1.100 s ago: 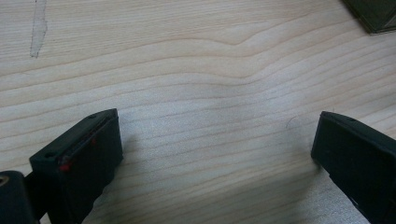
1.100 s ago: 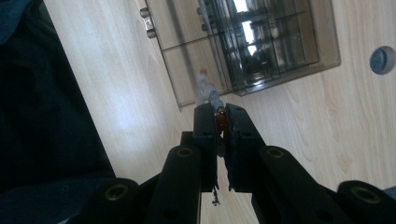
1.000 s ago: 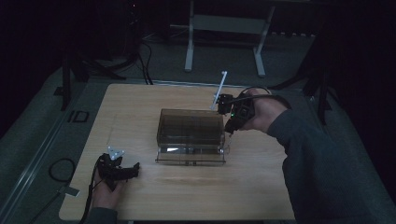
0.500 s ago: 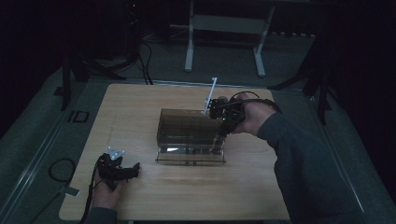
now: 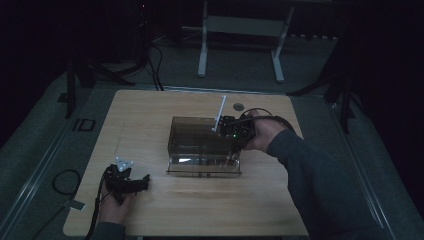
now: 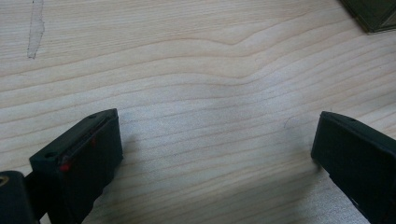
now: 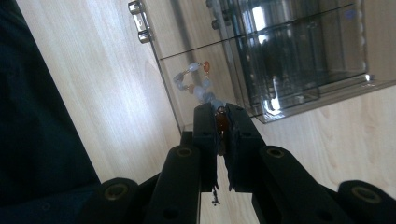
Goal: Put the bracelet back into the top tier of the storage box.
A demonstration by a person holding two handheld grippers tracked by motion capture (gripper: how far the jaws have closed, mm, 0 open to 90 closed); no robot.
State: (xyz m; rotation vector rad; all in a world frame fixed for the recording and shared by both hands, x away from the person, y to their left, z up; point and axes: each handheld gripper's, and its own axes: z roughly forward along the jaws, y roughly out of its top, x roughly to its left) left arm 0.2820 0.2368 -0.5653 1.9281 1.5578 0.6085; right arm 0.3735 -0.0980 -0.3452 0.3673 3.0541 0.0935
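Right gripper (image 7: 219, 122) clamped on a bead string (image 7: 198, 84) (pale blue and orange), dangling over the clear box (image 5: 202, 145) at its right end. Left gripper (image 6: 215, 154) parked on the table (image 6: 187, 70), jaws wide apart, empty. Risk: beads catching the box wall, or slipping from that thin pinch.
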